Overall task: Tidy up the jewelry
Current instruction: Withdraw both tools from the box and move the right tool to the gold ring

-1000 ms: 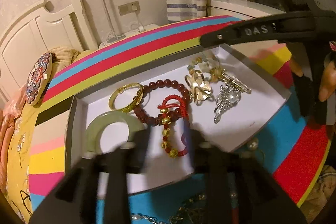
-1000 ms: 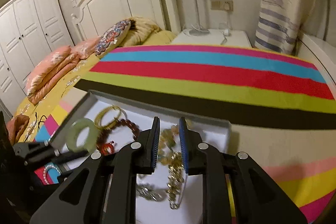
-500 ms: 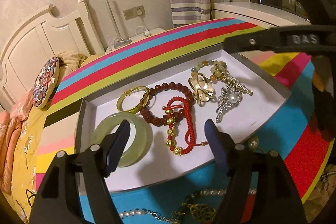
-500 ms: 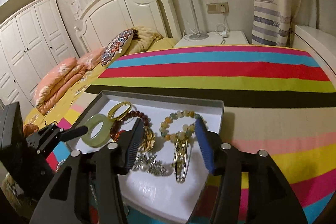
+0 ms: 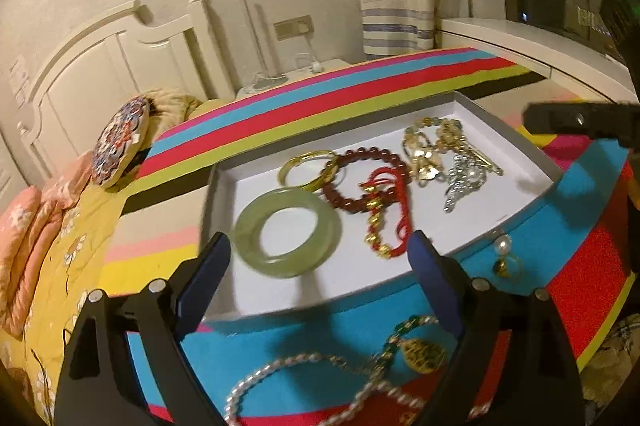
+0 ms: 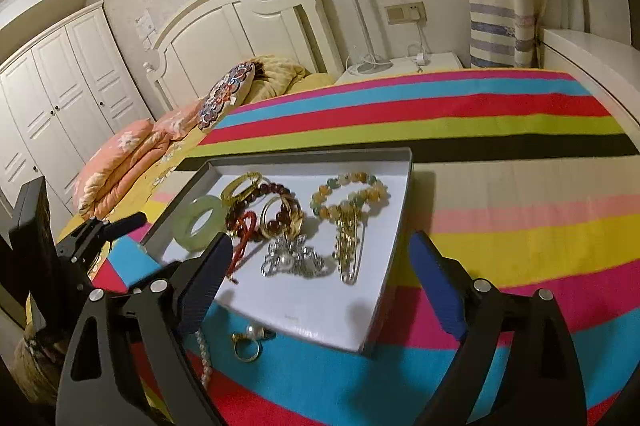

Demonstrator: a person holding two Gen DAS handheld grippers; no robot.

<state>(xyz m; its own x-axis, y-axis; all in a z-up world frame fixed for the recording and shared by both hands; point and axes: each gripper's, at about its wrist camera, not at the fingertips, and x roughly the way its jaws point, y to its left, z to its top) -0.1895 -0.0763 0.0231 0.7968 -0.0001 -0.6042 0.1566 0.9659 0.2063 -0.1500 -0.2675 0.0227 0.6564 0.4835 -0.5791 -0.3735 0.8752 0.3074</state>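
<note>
Jaws on my left gripper (image 5: 316,272) and right gripper (image 6: 320,266) are opening, nothing between them. Tray (image 5: 516,146) mid-frame holds most jewelry; pearl necklace (image 5: 280,366) outside, lower frame, could snag on a finger.

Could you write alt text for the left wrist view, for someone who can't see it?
A shallow white tray on a striped cloth holds a green bangle, bead bracelets and brooches. The empty left gripper is opening in front of it, above a pearl necklace lying outside the tray.
</note>
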